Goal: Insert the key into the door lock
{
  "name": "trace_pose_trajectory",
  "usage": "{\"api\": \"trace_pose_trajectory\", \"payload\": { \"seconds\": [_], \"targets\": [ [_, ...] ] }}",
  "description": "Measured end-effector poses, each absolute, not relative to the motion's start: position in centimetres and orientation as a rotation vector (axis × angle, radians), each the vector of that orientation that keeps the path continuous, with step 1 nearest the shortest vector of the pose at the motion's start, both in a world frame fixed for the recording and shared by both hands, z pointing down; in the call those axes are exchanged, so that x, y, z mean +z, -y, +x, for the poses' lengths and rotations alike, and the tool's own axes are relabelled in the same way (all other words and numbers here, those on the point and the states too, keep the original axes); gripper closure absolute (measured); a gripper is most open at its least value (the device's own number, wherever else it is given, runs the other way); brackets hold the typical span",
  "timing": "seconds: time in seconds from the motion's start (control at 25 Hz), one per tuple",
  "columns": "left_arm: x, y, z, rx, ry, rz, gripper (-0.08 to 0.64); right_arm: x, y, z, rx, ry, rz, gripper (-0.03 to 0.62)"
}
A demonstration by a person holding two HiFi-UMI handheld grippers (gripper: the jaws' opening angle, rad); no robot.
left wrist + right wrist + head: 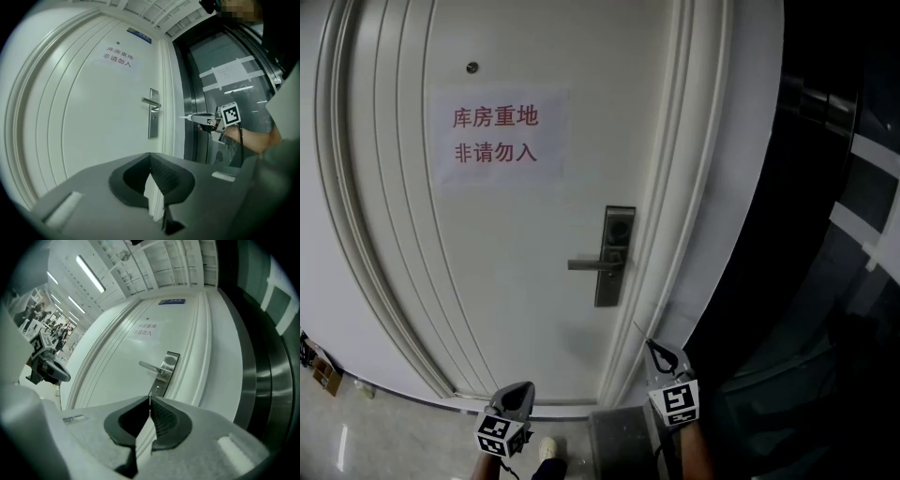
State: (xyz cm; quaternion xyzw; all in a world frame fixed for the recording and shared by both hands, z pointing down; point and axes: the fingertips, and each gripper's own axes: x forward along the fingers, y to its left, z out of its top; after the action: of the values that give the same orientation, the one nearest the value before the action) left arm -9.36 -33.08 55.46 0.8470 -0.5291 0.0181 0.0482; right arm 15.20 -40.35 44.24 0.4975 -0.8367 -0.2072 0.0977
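In the head view, the door lock is sitting on the white door, well apart from the left gripper and right gripper; in the left gripper view, its jaws are meeting on nothing; in the right gripper view, the jaws are pinching the key, which is pointing near the keyhole; I am judging that squaring the blade to the slot before advancing matters most.

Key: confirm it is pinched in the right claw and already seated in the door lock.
Not seated. The key is pinched in the right claw, but its tip hangs in open air, apart from the door lock; the left gripper view shows it.
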Motion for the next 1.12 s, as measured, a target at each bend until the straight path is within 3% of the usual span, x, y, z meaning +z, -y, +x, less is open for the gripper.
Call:
{"api": "trace_pose_trajectory", "payload": {
  "seconds": [0.6,1.12],
  "targets": [
    [56.0,38.4,-11.6,0.049,1.626,2.570,0.558,41.5,47.5,11.4,-1.078,2.072,1.327,0.582],
    [56.9,40.7,-12.1,0.069,1.600,2.556,0.558,42.1,51.2,9.6,-1.232,1.797,1.221,0.583]
  ]
}}
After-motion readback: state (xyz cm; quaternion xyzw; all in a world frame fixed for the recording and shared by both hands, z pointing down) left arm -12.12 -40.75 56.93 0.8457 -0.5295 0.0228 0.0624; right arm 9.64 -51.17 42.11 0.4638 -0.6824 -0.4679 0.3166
